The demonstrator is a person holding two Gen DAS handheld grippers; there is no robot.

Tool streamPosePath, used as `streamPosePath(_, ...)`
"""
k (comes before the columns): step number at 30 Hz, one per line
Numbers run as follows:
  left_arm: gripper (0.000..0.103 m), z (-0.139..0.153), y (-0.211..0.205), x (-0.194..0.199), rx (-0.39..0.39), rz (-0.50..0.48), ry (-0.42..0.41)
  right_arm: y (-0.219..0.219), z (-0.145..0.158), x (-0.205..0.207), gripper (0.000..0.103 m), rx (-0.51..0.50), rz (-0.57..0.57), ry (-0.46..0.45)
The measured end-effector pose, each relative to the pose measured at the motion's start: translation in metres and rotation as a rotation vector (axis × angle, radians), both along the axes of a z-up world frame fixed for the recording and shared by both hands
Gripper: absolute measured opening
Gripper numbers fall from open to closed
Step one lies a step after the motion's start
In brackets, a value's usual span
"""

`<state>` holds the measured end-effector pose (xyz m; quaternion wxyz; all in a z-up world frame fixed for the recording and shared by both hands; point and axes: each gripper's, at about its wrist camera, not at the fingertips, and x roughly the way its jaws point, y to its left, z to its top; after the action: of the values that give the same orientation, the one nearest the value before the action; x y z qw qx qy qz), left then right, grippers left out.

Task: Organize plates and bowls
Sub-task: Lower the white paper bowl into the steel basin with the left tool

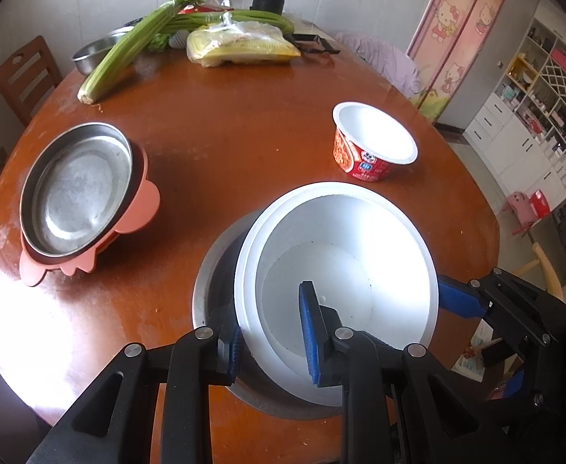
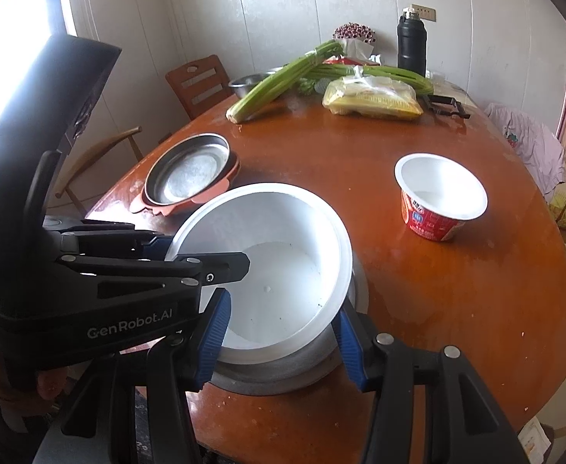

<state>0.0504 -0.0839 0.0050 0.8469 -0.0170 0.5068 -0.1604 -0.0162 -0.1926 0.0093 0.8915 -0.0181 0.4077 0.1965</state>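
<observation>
Two grippers are set on one large white bowl (image 1: 337, 270), which sits tilted inside a shallow metal basin (image 1: 213, 290) near the front edge of the round wooden table (image 1: 244, 123). The left gripper (image 1: 273, 332) is spread wide, with one blue pad outside the near rim and the other inside the bowl; whether either pad presses the wall cannot be told. The right gripper (image 2: 283, 336) is likewise spread, its jaws straddling the bowl's near edge on the opposite side without an evident pinch.

Further back to the left, a steel plate (image 1: 76, 189) is seen nested in a salmon-pink plate (image 1: 136, 208), and a small red noodle cup (image 1: 373, 143) stands apart to the right. Celery (image 1: 128, 50) and a bag of noodles (image 1: 244, 44) lie at the far end.

The step in hand is judged to be the seating of the white bowl in the basin. It would be done well if the rim were lowered evenly until level, both claws being kept loose so the thin wall is not bent, and then withdrawn straight back so that the bowl is not dragged or tipped.
</observation>
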Motion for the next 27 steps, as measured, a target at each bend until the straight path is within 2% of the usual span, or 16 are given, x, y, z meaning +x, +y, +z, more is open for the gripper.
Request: streamPosePath(27, 0.025, -0.022, -0.001, 0.008, 0.030, 0.012, 0.046, 0.003, -0.022, 0.010, 0.053, -0.010, 0.002, 0.050)
